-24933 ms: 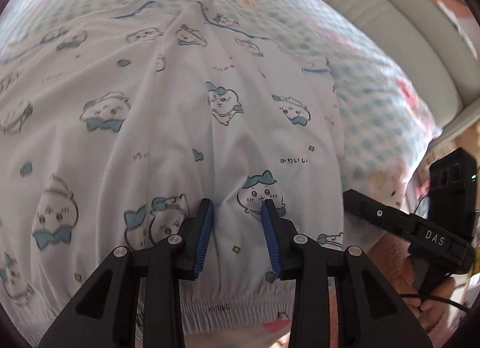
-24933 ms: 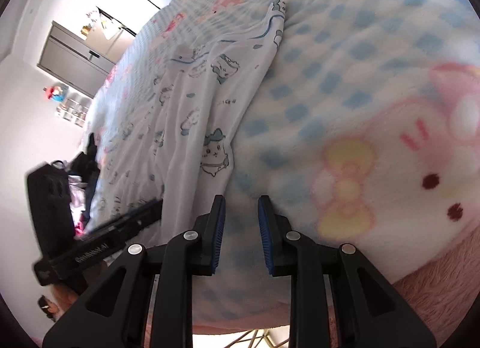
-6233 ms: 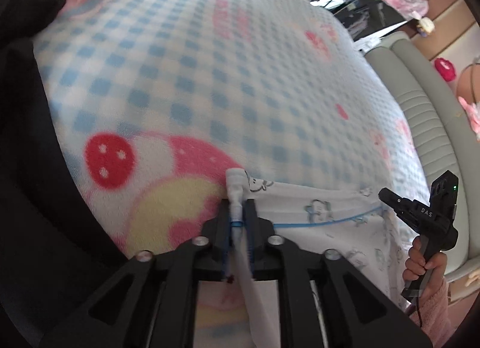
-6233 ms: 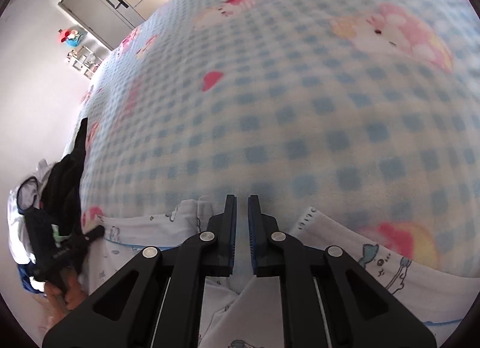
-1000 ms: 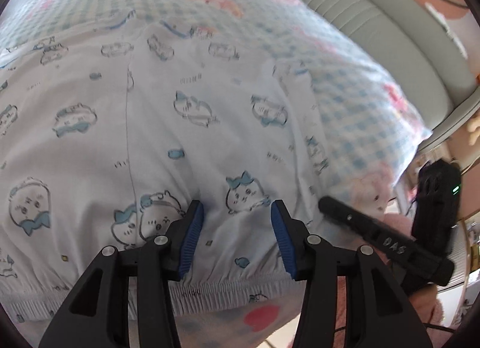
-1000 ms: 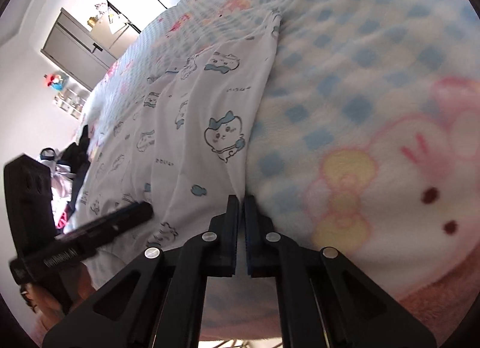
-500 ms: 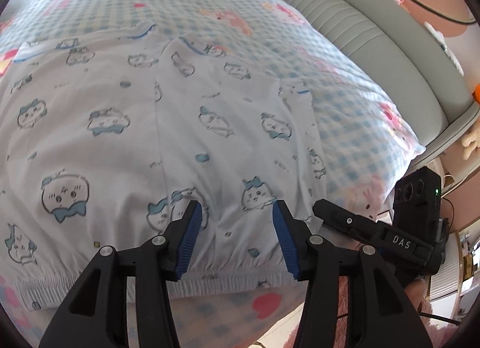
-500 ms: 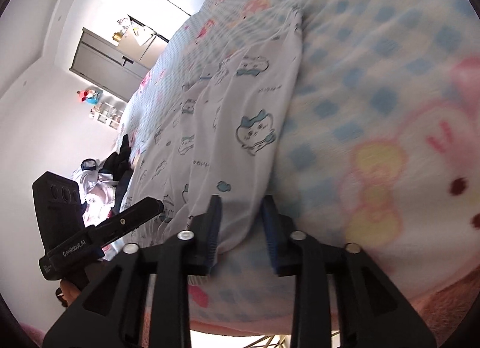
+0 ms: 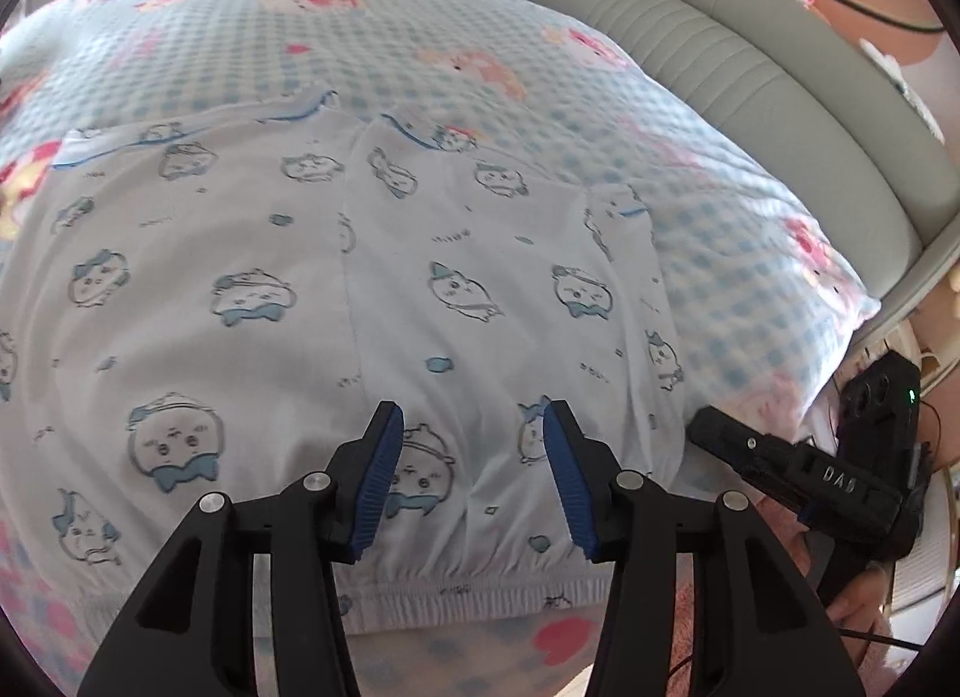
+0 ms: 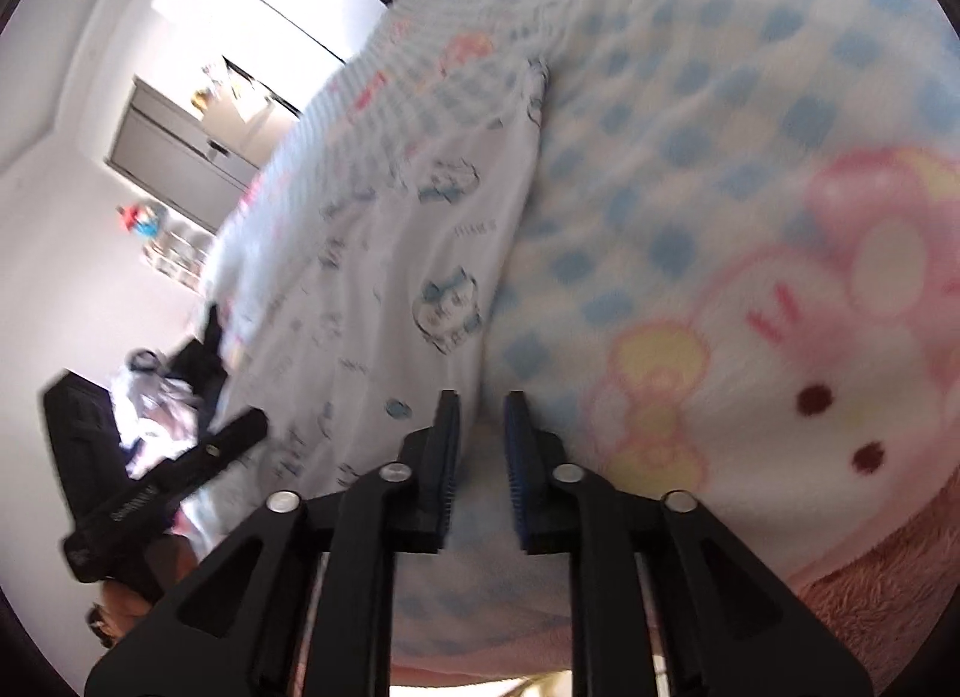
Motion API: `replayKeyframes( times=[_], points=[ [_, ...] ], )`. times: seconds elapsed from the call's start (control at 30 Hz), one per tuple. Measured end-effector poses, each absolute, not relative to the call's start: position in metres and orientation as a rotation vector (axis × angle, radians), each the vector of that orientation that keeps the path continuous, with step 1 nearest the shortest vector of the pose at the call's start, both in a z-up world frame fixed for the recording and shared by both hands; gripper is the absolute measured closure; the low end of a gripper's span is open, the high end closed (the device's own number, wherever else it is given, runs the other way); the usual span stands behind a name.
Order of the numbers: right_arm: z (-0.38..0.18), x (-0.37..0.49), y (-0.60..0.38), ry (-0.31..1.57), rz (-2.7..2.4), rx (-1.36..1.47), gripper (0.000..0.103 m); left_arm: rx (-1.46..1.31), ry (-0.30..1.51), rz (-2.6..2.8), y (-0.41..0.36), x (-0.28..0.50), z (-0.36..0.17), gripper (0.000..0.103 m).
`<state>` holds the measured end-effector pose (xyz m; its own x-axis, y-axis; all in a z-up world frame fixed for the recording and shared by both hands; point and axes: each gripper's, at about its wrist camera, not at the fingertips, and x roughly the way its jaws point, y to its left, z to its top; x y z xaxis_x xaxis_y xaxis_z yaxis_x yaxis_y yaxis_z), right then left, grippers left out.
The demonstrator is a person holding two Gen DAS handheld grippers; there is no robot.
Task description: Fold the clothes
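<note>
White shorts with blue cartoon faces (image 9: 336,301) lie spread flat on the blue checked blanket (image 9: 420,12), their elastic waistband (image 9: 468,583) nearest me. My left gripper (image 9: 468,481) is open and empty, raised above the cloth near the waistband. My right gripper (image 10: 480,457) is open and empty at the shorts' right edge (image 10: 420,253), above the blanket (image 10: 720,156). It also shows in the left wrist view (image 9: 798,475), beside the waistband's right corner. The left gripper shows in the right wrist view (image 10: 162,487).
A grey padded headboard (image 9: 750,72) runs along the far right of the bed. A pile of dark and light clothes (image 10: 174,373) lies beyond the shorts at the left. A grey cabinet (image 10: 180,156) stands against the far wall. The bed's front edge is just below both grippers.
The right gripper opened off the shorts' edge and drew back. The left gripper stayed open and rose away from the cloth, so more of the shorts shows.
</note>
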<state>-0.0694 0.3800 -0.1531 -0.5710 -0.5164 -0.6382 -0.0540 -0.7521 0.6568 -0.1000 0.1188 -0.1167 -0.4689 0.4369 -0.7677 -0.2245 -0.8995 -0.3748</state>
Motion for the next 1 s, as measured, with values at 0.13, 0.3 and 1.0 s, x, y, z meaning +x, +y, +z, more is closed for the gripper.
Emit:
replayKeyframes(
  times=[0.13,0.3,1.0],
  points=[
    [-0.156,-0.087,0.368,-0.926,-2.302,1.32,0.074,-1.33,-0.275,2.35,0.134,-0.102,-0.118,0.053],
    [-0.162,-0.114,0.344,-0.858,-2.25,1.37,0.055,-1.349,-0.207,2.317,0.153,-0.11,-0.125,0.053],
    [-0.158,-0.095,0.365,-0.944,-2.374,1.26,0.093,-1.396,-0.27,2.427,0.11,-0.121,-0.129,0.053]
  ],
)
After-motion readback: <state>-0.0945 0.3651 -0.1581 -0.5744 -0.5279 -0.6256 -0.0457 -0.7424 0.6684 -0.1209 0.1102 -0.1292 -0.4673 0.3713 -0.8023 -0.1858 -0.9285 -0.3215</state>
